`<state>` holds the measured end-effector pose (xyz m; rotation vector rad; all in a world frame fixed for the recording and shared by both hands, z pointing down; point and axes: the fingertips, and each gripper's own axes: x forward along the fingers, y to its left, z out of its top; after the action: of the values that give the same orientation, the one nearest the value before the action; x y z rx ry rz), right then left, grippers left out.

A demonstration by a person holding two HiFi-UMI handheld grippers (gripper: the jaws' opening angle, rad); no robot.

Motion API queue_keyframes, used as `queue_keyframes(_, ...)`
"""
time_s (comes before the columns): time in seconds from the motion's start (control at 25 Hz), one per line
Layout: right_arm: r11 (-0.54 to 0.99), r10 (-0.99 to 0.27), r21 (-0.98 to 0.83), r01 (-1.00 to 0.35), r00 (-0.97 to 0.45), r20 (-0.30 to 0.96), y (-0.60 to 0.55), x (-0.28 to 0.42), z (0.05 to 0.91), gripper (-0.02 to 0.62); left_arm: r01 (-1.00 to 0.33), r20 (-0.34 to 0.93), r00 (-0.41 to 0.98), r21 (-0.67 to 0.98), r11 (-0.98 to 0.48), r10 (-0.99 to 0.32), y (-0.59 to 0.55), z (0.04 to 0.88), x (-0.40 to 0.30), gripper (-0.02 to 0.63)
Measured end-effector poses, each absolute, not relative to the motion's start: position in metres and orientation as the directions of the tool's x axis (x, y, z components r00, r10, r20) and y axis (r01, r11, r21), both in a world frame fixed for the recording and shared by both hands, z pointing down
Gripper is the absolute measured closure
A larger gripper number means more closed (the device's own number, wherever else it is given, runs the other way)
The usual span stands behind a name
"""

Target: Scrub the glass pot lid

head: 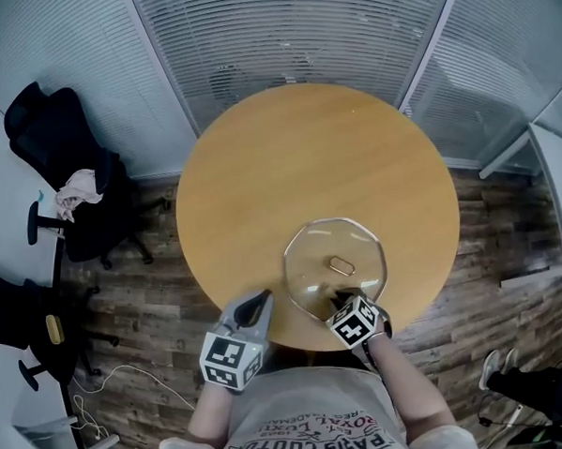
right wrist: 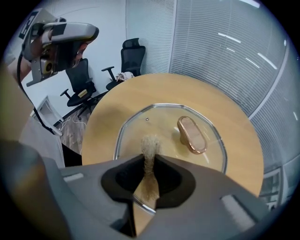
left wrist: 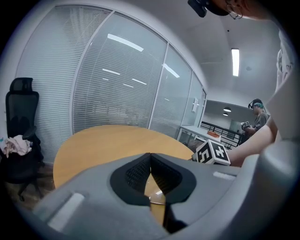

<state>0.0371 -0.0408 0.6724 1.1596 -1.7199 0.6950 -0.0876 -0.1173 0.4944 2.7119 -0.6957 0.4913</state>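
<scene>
Right claw (head: 339, 295), nearest along w/ the left claw (head: 254, 307), is clamped on a tan fibre scrubber (right wrist: 150, 146), its tuft over the lid's near part; contact prob., not certain. Left claw has its jaws pressed together on nothing. It hangs over the table's near edge, just left of the lid & apart from it. Round wood table (head: 303, 154) carries the glass pot lid (head: 310, 253), handle-up at its near right, rim close to the edge. Lid is prob. stiff, smooth, fairly heavy, breakable & apt to skate on the wood under scrubbing, so steady it by the metal rim or the bronze handle (head: 342, 265). No obstacle shows between left claw & rim. Office chair (head: 72, 175) w/ a cloth (head: 79, 188) stands well off, far left.
</scene>
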Motion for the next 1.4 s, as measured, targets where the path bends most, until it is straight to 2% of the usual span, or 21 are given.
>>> queue_keyframes(0.2, 0.365, -0.422, -0.052, -0.93, -0.215, 0.881, -0.048, 0.026, 0.657, 0.532, -0.527, 0.391, 0.817, 0.209, -0.824, -0.424, -0.127, 0.494, -0.096, 0.598)
queue_keyframes(0.4, 0.34, -0.483, -0.001, -0.94, -0.176, 0.858, -0.052, 0.061, 0.627, 0.532, -0.547, 0.379, 0.81, 0.215, -0.809, -0.447, -0.134, 0.489, -0.083, 0.598)
queue_keyframes(0.6, 0.414, -0.468, 0.082, -0.907, -0.135, 0.874, -0.062, 0.109, 0.613, 0.532, -0.563, 0.38, 0.801, 0.215, -0.798, -0.463, -0.141, 0.488, -0.061, 0.598)
queue_keyframes(0.84, 0.555, -0.465, 0.141, -0.82, -0.165, 0.87, -0.09, 0.156, 0.621, 0.531, -0.603, 0.401, 0.772, 0.213, -0.769, -0.494, -0.144, 0.49, -0.023, 0.598)
queue_keyframes(1.04, 0.682, -0.464, 0.21, -0.701, -0.193, 0.865, -0.129, 0.173, 0.632, 0.531, -0.655, 0.442, 0.726, 0.207, -0.727, -0.527, -0.149, 0.501, -0.007, 0.598)
queue_keyframes(1.28, 0.873, -0.42, 0.297, -0.386, -0.29, 0.86, -0.161, 0.175, 0.663, 0.531, -0.721, 0.499, 0.657, 0.197, -0.665, -0.565, -0.147, 0.514, -0.002, 0.598)
queue_keyframes(1.4, 0.907, -0.385, 0.29, -0.306, -0.321, 0.865, -0.177, 0.177, 0.677, 0.531, -0.744, 0.515, 0.63, 0.184, -0.642, -0.582, -0.149, 0.517, -0.001, 0.598)
